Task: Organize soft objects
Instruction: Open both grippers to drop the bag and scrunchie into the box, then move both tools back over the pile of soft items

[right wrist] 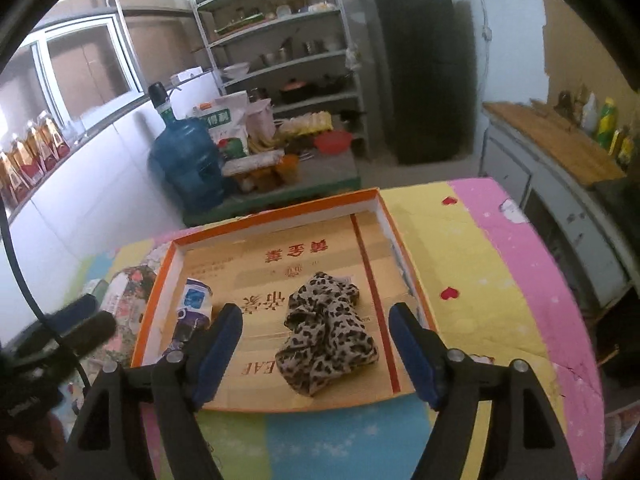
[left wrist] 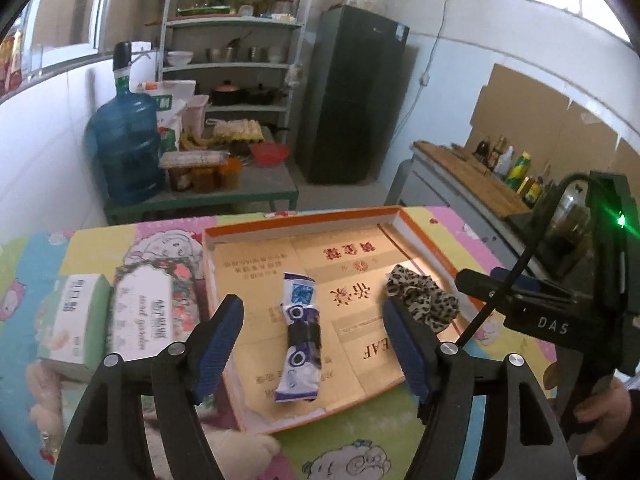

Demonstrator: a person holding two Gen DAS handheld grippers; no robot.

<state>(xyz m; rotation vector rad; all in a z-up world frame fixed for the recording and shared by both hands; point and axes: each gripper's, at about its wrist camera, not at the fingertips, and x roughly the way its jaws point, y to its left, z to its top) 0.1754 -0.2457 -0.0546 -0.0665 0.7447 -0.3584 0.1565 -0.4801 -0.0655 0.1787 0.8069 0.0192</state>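
Both tools hang above the shallow orange-rimmed box (left wrist: 304, 216) that lies on the worktop (right wrist: 480, 248) with its bright cartoon-print cover. The left tool (left wrist: 314, 320) has its jaws spread wide, nothing between the pads; below it in the box lies a white and purple soft packet (left wrist: 299, 338), long and crumpled, with a dark band around its middle. The right tool (right wrist: 316, 330) is likewise spread wide and empty, and under it sits a bunched leopard-print cloth (right wrist: 328, 332), resting on the box floor towards the right-hand side, near an inner orange divider strip (right wrist: 374, 300). Packet and cloth are apart from each other, both inside the box.

Left of the box, on the worktop, lie a flowered packet (left wrist: 156, 312) and a pale green-edged carton (left wrist: 78, 328), side by side, seemingly touching, though the lens bends that edge badly. A hand (left wrist: 604, 412) grips the right tool's handle at the lower right of the left wrist view. Behind the worktop stand a blue water jug (left wrist: 124, 144), a metal shelf rack (left wrist: 236, 44) and a dark fridge (left wrist: 352, 96).
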